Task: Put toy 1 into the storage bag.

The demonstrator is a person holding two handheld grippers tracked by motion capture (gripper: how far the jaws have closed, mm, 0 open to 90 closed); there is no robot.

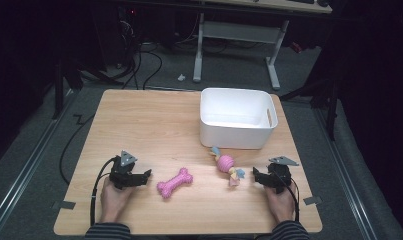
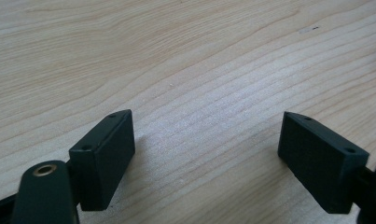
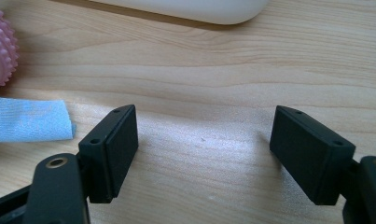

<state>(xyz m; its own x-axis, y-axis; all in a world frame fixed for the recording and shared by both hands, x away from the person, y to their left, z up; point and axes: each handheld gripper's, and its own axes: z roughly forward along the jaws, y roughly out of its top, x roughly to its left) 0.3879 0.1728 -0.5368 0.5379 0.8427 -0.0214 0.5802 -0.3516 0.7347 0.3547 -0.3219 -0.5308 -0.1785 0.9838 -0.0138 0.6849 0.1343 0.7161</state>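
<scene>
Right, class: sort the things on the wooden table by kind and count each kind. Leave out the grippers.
Pink bone toy: 1
Rope toy with a pink knobbly ball: 1
White bin: 1
Total: 3

No legible text, label, brand, number or sign appears in any of the three views. The wooden table [image 1: 139,120], the white bin [image 1: 237,131] near its far right corner, the pink bone toy [image 1: 174,182] and the rope ball toy [image 1: 227,165] near its front edge all carry no readable markings.
</scene>
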